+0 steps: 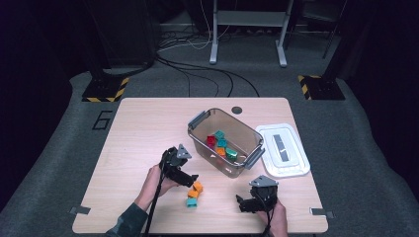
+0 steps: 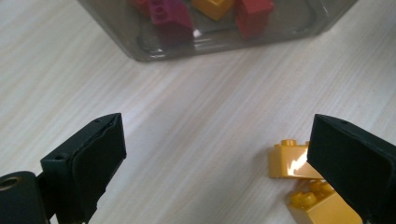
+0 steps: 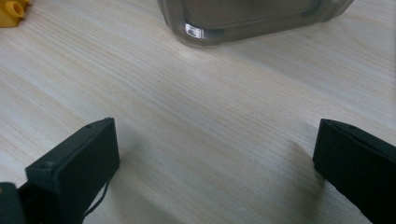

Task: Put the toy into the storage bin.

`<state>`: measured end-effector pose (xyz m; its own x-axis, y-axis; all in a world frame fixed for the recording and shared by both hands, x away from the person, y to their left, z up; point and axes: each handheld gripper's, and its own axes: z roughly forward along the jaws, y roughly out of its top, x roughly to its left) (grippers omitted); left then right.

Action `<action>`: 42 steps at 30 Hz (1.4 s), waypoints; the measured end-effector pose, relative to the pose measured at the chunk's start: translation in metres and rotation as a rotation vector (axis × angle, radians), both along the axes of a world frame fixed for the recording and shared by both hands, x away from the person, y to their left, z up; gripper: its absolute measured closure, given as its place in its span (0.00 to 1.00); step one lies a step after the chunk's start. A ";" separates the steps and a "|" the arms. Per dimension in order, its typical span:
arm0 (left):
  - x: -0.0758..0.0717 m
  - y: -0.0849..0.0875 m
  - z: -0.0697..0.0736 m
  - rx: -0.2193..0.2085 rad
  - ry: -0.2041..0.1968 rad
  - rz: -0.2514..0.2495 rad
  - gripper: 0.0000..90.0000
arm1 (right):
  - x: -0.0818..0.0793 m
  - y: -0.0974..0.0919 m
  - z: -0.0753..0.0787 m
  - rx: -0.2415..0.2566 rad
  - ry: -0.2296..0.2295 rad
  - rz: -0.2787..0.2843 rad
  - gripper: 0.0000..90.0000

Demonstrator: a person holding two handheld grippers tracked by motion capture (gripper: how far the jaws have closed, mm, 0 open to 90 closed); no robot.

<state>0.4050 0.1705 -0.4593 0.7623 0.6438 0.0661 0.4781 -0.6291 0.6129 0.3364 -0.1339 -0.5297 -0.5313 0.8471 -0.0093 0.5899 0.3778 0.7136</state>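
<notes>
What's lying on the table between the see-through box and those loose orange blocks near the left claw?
Nothing: in the left gripper view, bare wood runs from the clear bin to the orange bricks. The open left gripper reaches over that stretch.

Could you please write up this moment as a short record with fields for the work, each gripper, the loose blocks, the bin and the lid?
work: picking toy blocks off the table into a clear bin
left gripper: open, low over the table beside the loose blocks; nothing held
right gripper: open, over bare wood; nothing held
loose blocks: two orange blocks and a teal block, clustered close together on the table
bin: clear, grey handles, holds several coloured blocks
lid: white, flat on the table beside the bin
</notes>
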 end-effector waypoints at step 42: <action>-0.003 -0.004 -0.042 -0.030 0.118 -0.066 0.56 | 0.000 0.000 0.000 0.000 0.000 0.000 0.00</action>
<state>0.4020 0.1665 -0.5010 0.8044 0.5924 -0.0450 0.5061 -0.6436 0.5742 0.3364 -0.1339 -0.5297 -0.5317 0.8469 -0.0094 0.5899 0.3782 0.7134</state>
